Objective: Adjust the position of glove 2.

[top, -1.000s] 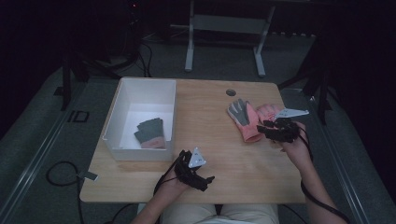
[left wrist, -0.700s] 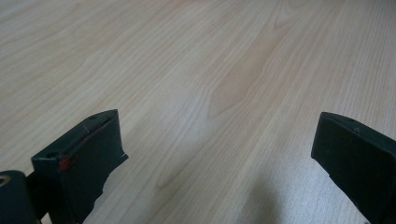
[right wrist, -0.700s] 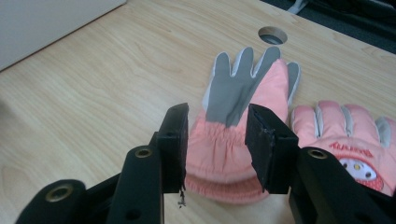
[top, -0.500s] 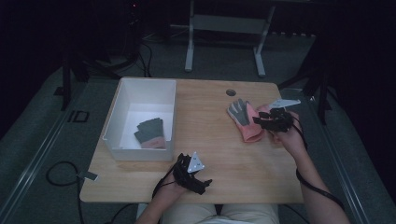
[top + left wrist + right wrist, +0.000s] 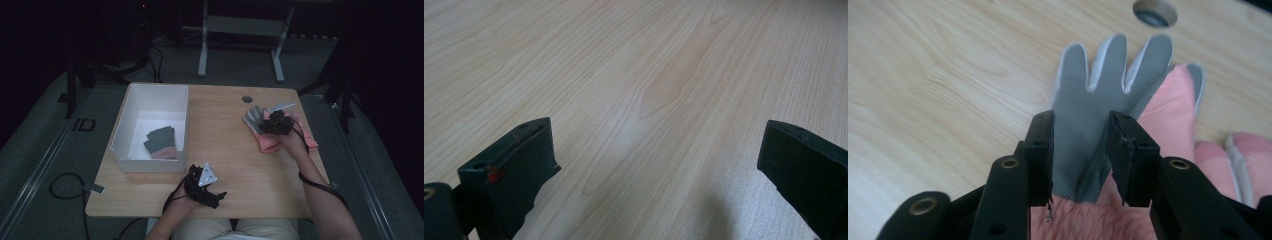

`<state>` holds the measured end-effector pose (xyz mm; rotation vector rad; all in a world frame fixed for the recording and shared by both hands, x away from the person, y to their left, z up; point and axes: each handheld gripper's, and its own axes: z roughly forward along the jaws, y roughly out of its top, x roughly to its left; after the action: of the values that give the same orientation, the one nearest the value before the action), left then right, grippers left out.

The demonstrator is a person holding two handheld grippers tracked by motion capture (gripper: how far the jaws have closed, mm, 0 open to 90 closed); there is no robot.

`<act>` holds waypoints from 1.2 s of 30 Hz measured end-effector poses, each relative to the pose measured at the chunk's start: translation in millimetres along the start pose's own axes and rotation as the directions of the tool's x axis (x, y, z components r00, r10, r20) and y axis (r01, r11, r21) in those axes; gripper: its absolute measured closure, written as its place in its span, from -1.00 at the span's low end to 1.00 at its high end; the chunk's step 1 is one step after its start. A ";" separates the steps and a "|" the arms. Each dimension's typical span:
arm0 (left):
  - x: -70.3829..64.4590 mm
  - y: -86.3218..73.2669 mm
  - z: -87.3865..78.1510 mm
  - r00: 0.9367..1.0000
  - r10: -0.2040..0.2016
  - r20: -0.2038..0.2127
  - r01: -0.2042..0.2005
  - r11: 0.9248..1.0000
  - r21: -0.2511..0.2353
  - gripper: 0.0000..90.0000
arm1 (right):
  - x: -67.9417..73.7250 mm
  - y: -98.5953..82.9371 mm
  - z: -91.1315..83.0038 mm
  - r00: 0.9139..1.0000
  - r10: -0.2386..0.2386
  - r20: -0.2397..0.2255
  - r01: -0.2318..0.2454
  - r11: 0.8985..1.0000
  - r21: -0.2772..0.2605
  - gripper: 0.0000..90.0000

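Observation:
A grey-palmed glove with a pink cuff lies palm up on the right side of the wooden table. My right gripper is down on it. In the right gripper view its jaws stand close on either side of the grey palm, and the right gripper is shut on the gathered fabric. A second pink glove lies partly under and beside the first. My left gripper rests near the front edge, and the left gripper is open over bare wood.
A white box stands on the left half of the table with a dark grey glove lying inside. A round cable hole sits in the tabletop beyond the gloves. Dark floor and a metal frame lie behind the table.
My right gripper has moved left and away from the person, onto the grey glove. The left gripper has stayed near the front edge.

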<state>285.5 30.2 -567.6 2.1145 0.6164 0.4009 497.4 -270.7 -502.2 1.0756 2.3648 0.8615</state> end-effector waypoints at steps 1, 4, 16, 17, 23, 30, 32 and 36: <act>0.1 0.1 -0.2 1.000 0.002 -0.001 -0.002 1.000 -0.002 -0.96 | -1.9 -0.8 7.0 1.000 0.009 0.004 -0.009 1.000 0.011 0.43; -0.1 -0.8 -0.1 1.000 0.020 -0.012 -0.020 1.000 0.001 -0.96 | -3.8 -2.8 17.5 1.000 0.028 0.013 -0.028 0.999 0.035 0.49; 0.3 -1.7 -1.7 0.999 0.021 -0.025 -0.021 1.000 -0.021 -0.94 | 8.1 -9.3 23.7 0.976 0.203 0.083 -0.204 0.979 0.002 0.97; 0.7 -1.6 -1.7 1.000 0.018 -0.024 -0.019 1.000 -0.020 -0.94 | 12.9 -7.4 17.4 0.973 0.211 0.096 -0.211 0.977 -0.009 0.97; 0.4 -2.1 0.9 0.999 0.026 -0.023 -0.026 1.000 -0.011 -0.94 | 41.3 5.3 -30.3 0.965 0.248 0.085 -0.238 0.965 -0.113 0.97; -0.8 -1.2 0.7 0.999 0.034 -0.030 -0.035 0.999 -0.022 -0.94 | 73.5 0.1 -68.5 0.941 0.331 0.075 -0.315 0.934 -0.169 0.98; -1.1 -1.4 0.4 0.999 0.034 -0.031 -0.035 0.999 -0.026 -0.94 | 82.5 -4.1 -73.0 0.932 0.358 0.062 -0.343 0.923 -0.174 0.98; -2.5 -1.3 0.9 0.999 0.041 -0.027 -0.041 0.999 -0.026 -0.94 | 98.6 -14.7 -71.4 0.924 0.377 0.067 -0.362 0.917 -0.167 0.98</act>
<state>283.6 28.9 -569.3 2.1021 0.5807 0.4588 387.0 -228.0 -470.3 1.4922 2.0077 1.0703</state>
